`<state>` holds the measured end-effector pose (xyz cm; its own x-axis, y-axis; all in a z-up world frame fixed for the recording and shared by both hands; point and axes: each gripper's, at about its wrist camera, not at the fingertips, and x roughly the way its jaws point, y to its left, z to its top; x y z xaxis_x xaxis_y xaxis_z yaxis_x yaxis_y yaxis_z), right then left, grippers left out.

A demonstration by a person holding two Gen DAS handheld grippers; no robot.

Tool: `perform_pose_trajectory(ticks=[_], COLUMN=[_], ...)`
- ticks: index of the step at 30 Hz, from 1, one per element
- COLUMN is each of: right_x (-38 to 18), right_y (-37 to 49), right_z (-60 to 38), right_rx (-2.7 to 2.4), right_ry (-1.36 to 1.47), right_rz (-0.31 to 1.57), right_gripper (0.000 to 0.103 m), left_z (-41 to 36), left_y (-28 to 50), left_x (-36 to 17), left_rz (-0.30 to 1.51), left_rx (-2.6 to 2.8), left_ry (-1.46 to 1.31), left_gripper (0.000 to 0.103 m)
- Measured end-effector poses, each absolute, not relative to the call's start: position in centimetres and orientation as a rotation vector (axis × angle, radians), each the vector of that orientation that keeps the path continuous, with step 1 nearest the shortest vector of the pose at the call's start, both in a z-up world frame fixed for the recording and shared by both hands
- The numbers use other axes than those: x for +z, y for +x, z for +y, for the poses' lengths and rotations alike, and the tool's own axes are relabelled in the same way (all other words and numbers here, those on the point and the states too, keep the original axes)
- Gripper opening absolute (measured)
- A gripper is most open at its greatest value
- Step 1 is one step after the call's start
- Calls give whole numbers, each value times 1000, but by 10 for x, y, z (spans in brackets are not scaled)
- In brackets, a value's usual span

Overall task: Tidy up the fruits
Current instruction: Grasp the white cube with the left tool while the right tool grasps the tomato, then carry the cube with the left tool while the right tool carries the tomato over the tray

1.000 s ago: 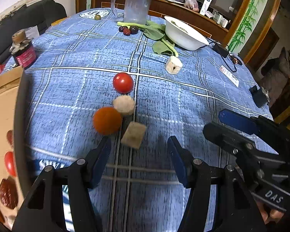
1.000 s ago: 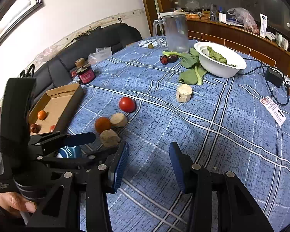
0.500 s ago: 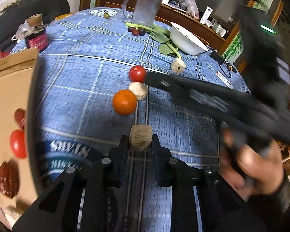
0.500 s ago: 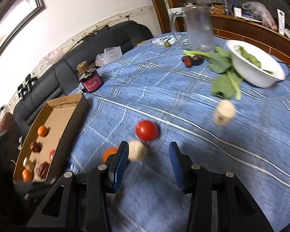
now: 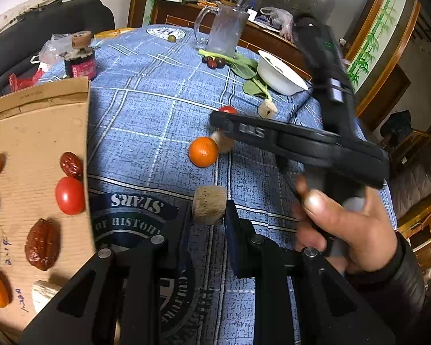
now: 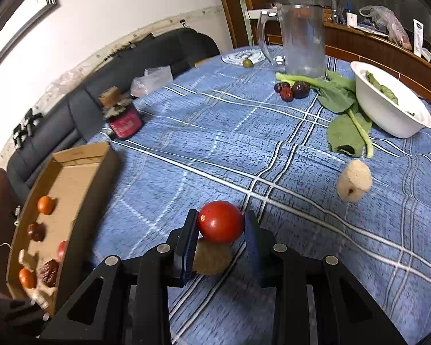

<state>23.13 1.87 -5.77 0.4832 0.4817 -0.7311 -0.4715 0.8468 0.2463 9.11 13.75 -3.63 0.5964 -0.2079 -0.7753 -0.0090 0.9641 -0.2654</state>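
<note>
Cardboard box (image 5: 37, 132) at left edge of tabletop (image 5: 158, 92), holding dates, small oranges and a tomato. Left gripper (image 5: 208, 218) closed on tan fruit chunk (image 5: 209, 204), above the blue cloth just right of the box. Loose orange (image 5: 203, 151) near mid-table, touching a pale chunk (image 5: 223, 143). Right gripper (image 6: 219, 234) clamped on red tomato (image 6: 220, 222), above that pale chunk. Farther right, another pale chunk (image 6: 354, 180) near green leaves (image 6: 344, 132) and white bowl (image 6: 388, 106).

We see a round table with blue plaid cloth (image 6: 215, 132), dark sofa (image 6: 163, 54) along the white wall (image 6: 115, 8), wooden sideboard (image 6: 367, 46) behind.
</note>
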Motion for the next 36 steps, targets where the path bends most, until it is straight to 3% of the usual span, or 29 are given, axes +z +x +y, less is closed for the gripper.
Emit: perform_pose_trajectory(ticks=[13,36], right_x=[-22,-9], right_y=[178,131], right_z=[32,81], right_rx=[685,767], right_ry=[8,-56], right_rz=[836,827], right_gripper=[32,32], left_z=[160,210], left_y=[70,39], left_x=[-21,-10], left_rz=[880,825], left_rx=[-23,94], left_ry=[-226,-260], left_gripper=[20,20])
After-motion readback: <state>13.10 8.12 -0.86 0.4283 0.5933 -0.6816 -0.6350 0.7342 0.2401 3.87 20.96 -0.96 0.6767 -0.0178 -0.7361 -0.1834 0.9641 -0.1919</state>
